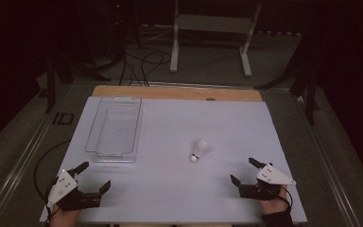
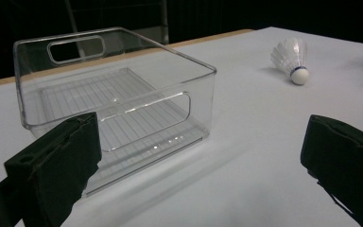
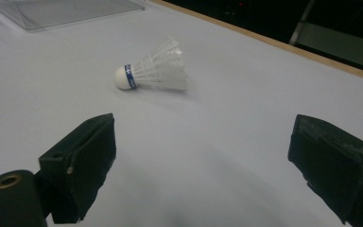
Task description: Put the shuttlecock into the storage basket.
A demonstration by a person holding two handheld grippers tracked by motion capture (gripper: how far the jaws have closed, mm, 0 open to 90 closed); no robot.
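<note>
A white shuttlecock (image 1: 200,150) with a blue band lies on its side near the middle of the white table (image 1: 170,189), cork end toward me. It also appears in the left gripper view (image 2: 291,60) and the right gripper view (image 3: 154,71). A clear plastic bin (image 1: 115,128) stands empty at the left (image 2: 118,101). My left gripper (image 1: 93,176) rests open at the near left corner, just short of the bin. My right gripper (image 1: 245,170) rests open at the near right, with nothing between its jaws and the shuttlecock a short way beyond.
A wooden strip (image 1: 177,92) runs along the table's far edge. Beyond it, on the dark floor, stand a white metal frame (image 1: 212,33) and loose cables (image 1: 142,61). Rails run along both sides of the table.
</note>
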